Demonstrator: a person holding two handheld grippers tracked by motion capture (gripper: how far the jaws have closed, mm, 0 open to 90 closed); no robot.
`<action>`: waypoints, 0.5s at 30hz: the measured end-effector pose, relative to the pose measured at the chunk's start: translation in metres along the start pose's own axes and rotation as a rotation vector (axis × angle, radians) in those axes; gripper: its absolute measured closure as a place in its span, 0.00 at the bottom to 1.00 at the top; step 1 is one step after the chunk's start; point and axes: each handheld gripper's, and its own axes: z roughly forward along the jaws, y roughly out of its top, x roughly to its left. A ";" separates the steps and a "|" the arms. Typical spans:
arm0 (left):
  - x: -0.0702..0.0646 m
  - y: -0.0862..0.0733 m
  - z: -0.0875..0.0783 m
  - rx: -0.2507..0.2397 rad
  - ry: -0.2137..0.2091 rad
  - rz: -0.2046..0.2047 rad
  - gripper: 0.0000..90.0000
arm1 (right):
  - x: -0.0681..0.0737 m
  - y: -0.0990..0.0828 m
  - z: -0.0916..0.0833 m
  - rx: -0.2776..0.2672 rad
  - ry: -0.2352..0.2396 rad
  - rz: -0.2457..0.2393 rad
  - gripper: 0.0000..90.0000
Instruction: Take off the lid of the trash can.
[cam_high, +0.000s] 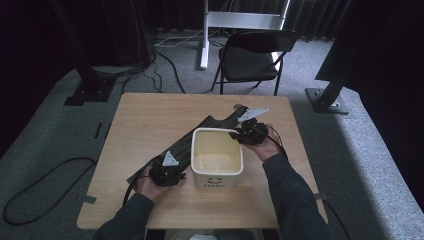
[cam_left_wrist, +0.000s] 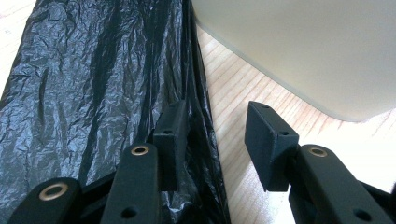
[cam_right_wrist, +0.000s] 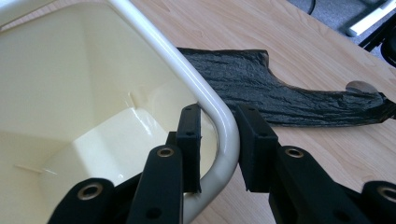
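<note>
On table, cream bin (cam_high: 217, 159) holding nothing, black bag (cam_high: 210, 131) behind

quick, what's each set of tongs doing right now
left tongs: open, one jaw resting on the black bag, nothing gripped
right tongs: astride the bin's rim; grip cannot be told

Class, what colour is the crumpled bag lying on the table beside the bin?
Black; the bag shows best in the left gripper view.
</note>
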 end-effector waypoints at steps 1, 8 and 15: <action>0.000 0.000 0.000 0.000 0.000 0.000 0.66 | 0.000 0.000 -0.001 -0.003 0.000 -0.001 0.81; 0.000 0.000 0.000 -0.003 0.000 -0.004 0.66 | -0.002 -0.003 -0.009 -0.041 0.009 0.011 0.81; 0.000 0.000 0.000 -0.001 -0.001 -0.001 0.66 | -0.006 -0.008 -0.015 -0.072 0.026 0.033 0.82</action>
